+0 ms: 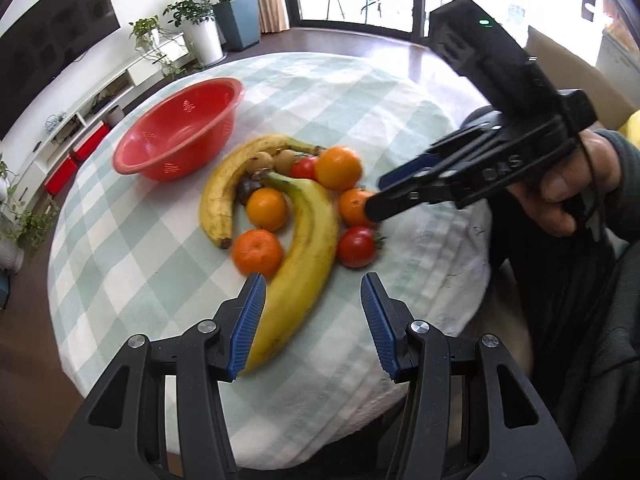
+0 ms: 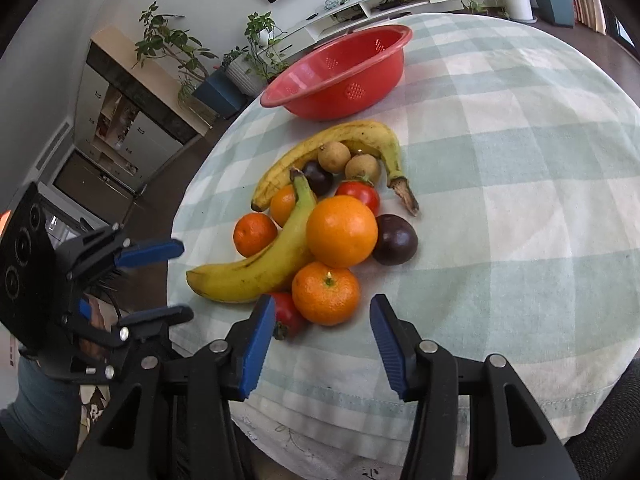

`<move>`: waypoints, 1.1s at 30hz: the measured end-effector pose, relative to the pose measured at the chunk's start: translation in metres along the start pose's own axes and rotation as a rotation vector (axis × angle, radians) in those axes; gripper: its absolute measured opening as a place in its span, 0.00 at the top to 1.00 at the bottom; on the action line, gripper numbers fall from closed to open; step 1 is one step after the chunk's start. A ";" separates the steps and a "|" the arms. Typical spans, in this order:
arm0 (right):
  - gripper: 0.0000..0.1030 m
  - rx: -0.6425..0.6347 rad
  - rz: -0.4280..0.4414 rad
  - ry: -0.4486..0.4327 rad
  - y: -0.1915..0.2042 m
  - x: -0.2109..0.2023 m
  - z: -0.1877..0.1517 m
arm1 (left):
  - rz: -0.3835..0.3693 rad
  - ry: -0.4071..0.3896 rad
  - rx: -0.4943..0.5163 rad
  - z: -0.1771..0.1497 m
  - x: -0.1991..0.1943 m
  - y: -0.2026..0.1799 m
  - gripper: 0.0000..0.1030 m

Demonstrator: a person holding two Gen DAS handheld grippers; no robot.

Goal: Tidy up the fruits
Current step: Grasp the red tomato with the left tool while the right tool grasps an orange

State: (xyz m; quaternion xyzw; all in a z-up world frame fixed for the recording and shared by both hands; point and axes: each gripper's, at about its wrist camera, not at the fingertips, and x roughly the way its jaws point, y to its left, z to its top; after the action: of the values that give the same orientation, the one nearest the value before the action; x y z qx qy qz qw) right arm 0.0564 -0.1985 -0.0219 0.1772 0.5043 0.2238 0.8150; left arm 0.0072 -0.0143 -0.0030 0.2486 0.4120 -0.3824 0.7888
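A heap of fruit lies on the checked tablecloth (image 1: 360,112): two bananas, several oranges and mandarins, tomatoes, two small tan round fruits and dark purple ones. The big banana (image 1: 308,248) runs under the gap of my left gripper (image 1: 313,282), which is open and above it, with no pad touching. Seen from the right wrist, the left gripper (image 2: 186,280) hangs at the table's left edge. My right gripper (image 2: 322,308) is open with the near mandarin (image 2: 326,294) just ahead between its fingers, pads apart from it. An empty red colander bowl (image 1: 176,132) stands beyond the heap.
The round table's edge falls away close on the near side and on the left in the right wrist view. A person's hand (image 1: 572,196) holds the right gripper (image 1: 376,196). Potted plants, a low white shelf and a dark screen stand far behind.
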 end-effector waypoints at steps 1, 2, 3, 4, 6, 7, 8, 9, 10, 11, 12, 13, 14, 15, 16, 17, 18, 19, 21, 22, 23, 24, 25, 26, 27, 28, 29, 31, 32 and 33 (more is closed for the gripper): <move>0.48 -0.017 -0.025 -0.002 0.002 0.002 0.001 | -0.023 0.004 0.015 -0.001 0.003 -0.010 0.53; 0.48 -0.024 -0.038 0.002 0.004 0.005 0.002 | -0.026 0.017 0.027 -0.003 0.007 -0.019 0.53; 0.48 -0.020 -0.039 0.011 0.003 0.009 0.003 | -0.025 0.033 0.030 -0.005 0.013 -0.027 0.54; 0.48 -0.016 -0.037 0.016 0.003 0.012 0.004 | -0.026 0.043 0.024 -0.007 0.019 -0.032 0.54; 0.48 -0.030 -0.043 0.010 0.005 0.013 0.005 | -0.032 0.049 -0.013 -0.008 0.027 -0.035 0.54; 0.50 -0.037 -0.040 0.011 0.005 0.014 0.006 | -0.030 0.046 -0.039 -0.007 0.029 -0.035 0.54; 0.53 -0.038 -0.034 0.015 0.004 0.015 0.007 | -0.028 0.039 -0.065 -0.005 0.030 -0.034 0.54; 0.54 -0.036 -0.023 0.020 0.003 0.016 0.008 | -0.029 0.030 -0.086 -0.004 0.031 -0.034 0.54; 0.58 -0.036 -0.009 0.026 0.003 0.016 0.008 | -0.027 0.025 -0.103 -0.001 0.032 -0.033 0.54; 0.60 -0.040 -0.003 0.028 0.003 0.016 0.007 | -0.018 0.025 -0.114 0.002 0.034 -0.034 0.54; 0.60 -0.043 -0.002 0.029 0.003 0.015 0.007 | -0.003 0.027 -0.122 0.004 0.036 -0.034 0.54; 0.60 -0.041 0.004 0.031 0.002 0.015 0.007 | 0.005 0.032 -0.127 0.006 0.039 -0.034 0.54; 0.60 -0.041 0.011 0.032 0.000 0.014 0.007 | 0.008 0.036 -0.128 0.008 0.041 -0.036 0.54; 0.60 -0.037 0.017 0.032 -0.001 0.012 0.006 | 0.014 0.040 -0.129 0.011 0.044 -0.038 0.54; 0.60 -0.033 0.022 0.032 -0.003 0.010 0.005 | 0.015 0.040 -0.131 0.012 0.046 -0.039 0.54; 0.60 -0.028 0.027 0.030 -0.004 0.008 0.003 | 0.008 0.038 -0.135 0.013 0.046 -0.040 0.54; 0.60 -0.022 0.030 0.027 -0.005 0.005 0.002 | -0.002 0.035 -0.140 0.015 0.049 -0.042 0.54; 0.60 -0.016 0.031 0.024 -0.007 0.003 0.001 | -0.001 0.032 -0.146 0.017 0.050 -0.043 0.54; 0.60 -0.003 0.029 0.015 -0.012 -0.002 0.000 | -0.013 0.031 -0.172 0.020 0.055 -0.041 0.54; 0.60 0.002 0.027 0.012 -0.014 -0.003 0.000 | -0.021 0.030 -0.180 0.020 0.059 -0.037 0.54; 0.60 0.006 0.023 0.010 -0.016 -0.005 0.000 | -0.021 0.031 -0.186 0.021 0.062 -0.036 0.54; 0.60 0.010 0.021 0.008 -0.018 -0.006 -0.001 | -0.018 0.035 -0.191 0.023 0.064 -0.035 0.54; 0.60 0.012 0.021 0.006 -0.019 -0.006 -0.001 | -0.015 0.036 -0.195 0.024 0.066 -0.034 0.54; 0.60 0.014 0.020 0.006 -0.020 -0.007 -0.002 | -0.010 0.036 -0.203 0.025 0.067 -0.033 0.54; 0.60 0.015 0.016 0.005 -0.020 -0.008 -0.002 | -0.004 0.035 -0.216 0.026 0.068 -0.031 0.54; 0.60 0.014 0.014 0.003 -0.020 -0.009 -0.003 | 0.000 0.033 -0.232 0.028 0.068 -0.029 0.54; 0.60 0.012 0.013 0.001 -0.020 -0.010 -0.003 | -0.001 0.029 -0.248 0.028 0.069 -0.026 0.54; 0.60 0.014 0.007 -0.005 -0.021 -0.012 -0.004 | 0.012 0.021 -0.271 0.031 0.070 -0.024 0.54; 0.60 0.014 0.003 -0.010 -0.021 -0.014 -0.004 | 0.012 0.019 -0.278 0.032 0.071 -0.023 0.54; 0.60 0.013 -0.005 -0.014 -0.022 -0.016 -0.003 | 0.012 0.016 -0.286 0.034 0.073 -0.023 0.54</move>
State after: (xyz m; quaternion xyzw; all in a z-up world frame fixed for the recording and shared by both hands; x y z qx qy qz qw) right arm 0.0514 -0.2253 -0.0227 0.1828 0.5007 0.2172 0.8178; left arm 0.0315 -0.0808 -0.0477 0.1391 0.4671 -0.3131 0.8152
